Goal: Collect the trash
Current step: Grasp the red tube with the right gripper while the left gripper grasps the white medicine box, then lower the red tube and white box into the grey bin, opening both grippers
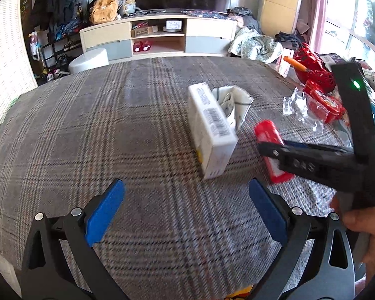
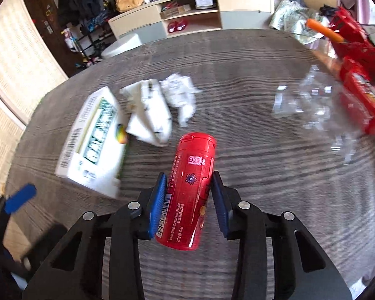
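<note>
My right gripper (image 2: 188,190) is shut on a red plastic candy bottle (image 2: 190,187), held above the plaid tablecloth; the bottle also shows in the left wrist view (image 1: 271,147) under the right gripper's black body (image 1: 312,160). A white carton (image 2: 92,140) lies to its left, with a folded white paper bag (image 2: 151,111) and crumpled white paper (image 2: 182,97) behind it. In the left wrist view the carton (image 1: 211,127) and the bag (image 1: 233,105) lie ahead to the right. My left gripper (image 1: 186,207) is open and empty over bare cloth.
Clear plastic wrap (image 2: 310,105) and red snack packs (image 2: 362,100) lie at the table's right side, beside a red basket (image 1: 312,67). A TV cabinet (image 1: 160,35), a white stool (image 1: 88,60) and piled clothes stand beyond the far table edge.
</note>
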